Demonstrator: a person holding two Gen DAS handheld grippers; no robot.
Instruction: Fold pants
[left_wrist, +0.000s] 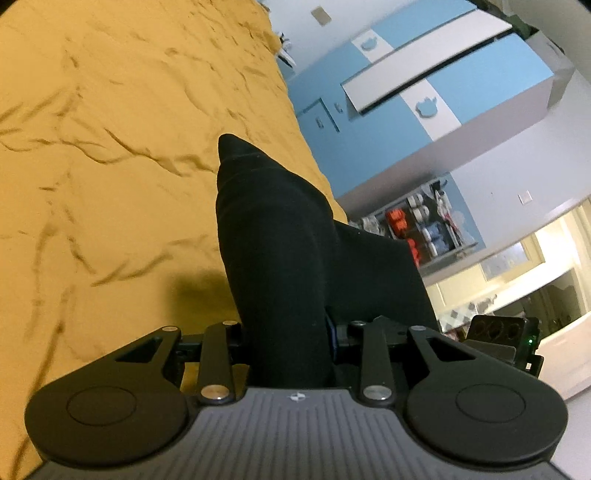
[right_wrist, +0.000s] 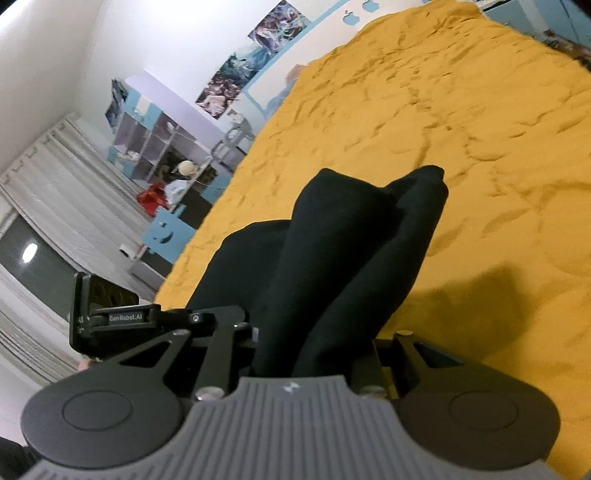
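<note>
The black pants (left_wrist: 280, 240) hang bunched from my left gripper (left_wrist: 291, 343), which is shut on the cloth; its fingers are hidden under the fabric. The pants stretch away over the yellow bed cover (left_wrist: 129, 147). In the right wrist view the same black pants (right_wrist: 343, 251) drape in two thick folds out of my right gripper (right_wrist: 314, 350), which is shut on them. Both grippers hold the pants above the bed, and the far ends of the cloth hang down toward the cover.
The yellow quilted bed cover (right_wrist: 461, 129) fills most of both views. A blue and white wardrobe (left_wrist: 424, 92) and shelves with small items (left_wrist: 424, 229) stand past the bed's edge. A blue and lilac shelf unit (right_wrist: 159, 147), a blue chair (right_wrist: 166, 229) and curtains lie on the other side.
</note>
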